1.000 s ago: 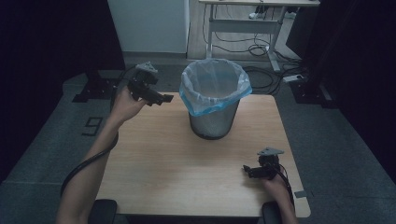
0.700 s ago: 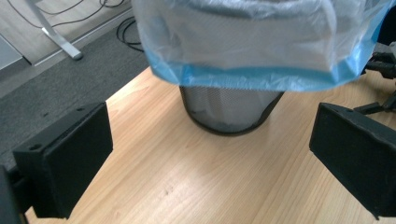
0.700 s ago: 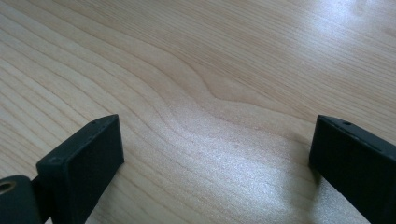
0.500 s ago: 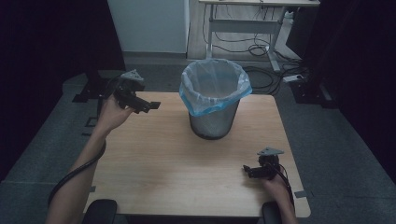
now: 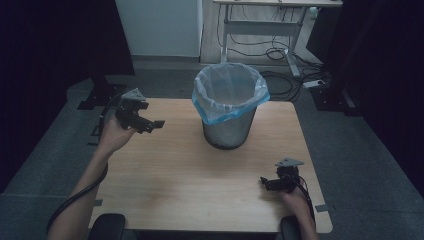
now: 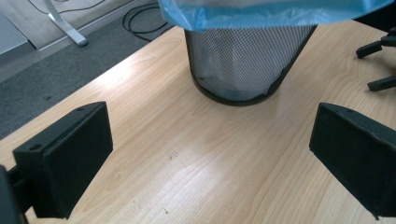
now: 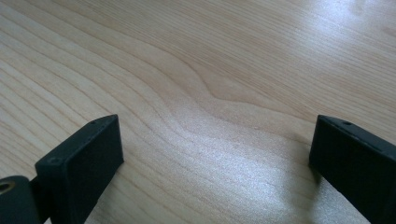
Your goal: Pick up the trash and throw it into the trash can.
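A black mesh waste bin (image 5: 228, 129) lined with a blue plastic bag (image 5: 227, 110) stands at the far middle of the wooden table (image 5: 190, 175). My left gripper (image 5: 152, 125) is held above the table's left side, open and empty, its jaws pointing toward the bin. In the left gripper view the bin (image 6: 243, 60) sits ahead between the wide-apart jaws, and the left gripper (image 6: 210, 154) holds nothing. My right gripper (image 5: 264, 183) rests low near the table's front right, open and empty. The right gripper (image 7: 215, 163) looks down at bare wood grain.
The dark floor falls away past the table's edges. A white desk frame (image 5: 260, 30) with cables stands beyond the table at the back. The other gripper's black jaws (image 6: 376, 65) show at the right edge of the left gripper view.
My left gripper has drawn back from beside the bin, moving left and toward the person, and has come lower. The right gripper has stayed where it was.
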`<state>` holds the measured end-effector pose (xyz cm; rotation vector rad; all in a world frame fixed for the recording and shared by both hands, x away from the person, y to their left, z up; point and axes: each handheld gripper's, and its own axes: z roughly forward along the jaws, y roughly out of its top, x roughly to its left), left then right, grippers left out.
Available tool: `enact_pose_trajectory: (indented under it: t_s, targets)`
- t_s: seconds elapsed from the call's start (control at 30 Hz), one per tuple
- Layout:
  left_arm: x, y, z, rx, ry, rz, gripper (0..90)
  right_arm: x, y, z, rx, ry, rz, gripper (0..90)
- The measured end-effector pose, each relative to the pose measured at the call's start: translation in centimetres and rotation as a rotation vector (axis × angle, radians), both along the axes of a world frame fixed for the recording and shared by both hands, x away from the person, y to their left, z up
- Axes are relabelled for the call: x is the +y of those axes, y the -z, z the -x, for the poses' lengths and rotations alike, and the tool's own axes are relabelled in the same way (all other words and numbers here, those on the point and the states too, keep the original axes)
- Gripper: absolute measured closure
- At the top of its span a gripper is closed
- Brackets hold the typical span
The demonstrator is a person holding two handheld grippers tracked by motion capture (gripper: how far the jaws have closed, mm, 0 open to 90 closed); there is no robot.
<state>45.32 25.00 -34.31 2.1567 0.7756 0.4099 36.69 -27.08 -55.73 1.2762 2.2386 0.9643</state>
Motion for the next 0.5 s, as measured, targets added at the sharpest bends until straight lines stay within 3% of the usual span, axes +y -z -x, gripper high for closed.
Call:
enact_pose_trajectory:
  t_s: [0.5]
  targets:
    - [1.2,4.0,1.1,0.008,-0.018,0.012,0.0,0.0,0.0,0.0,0.001,0.003,0.001,2.3]
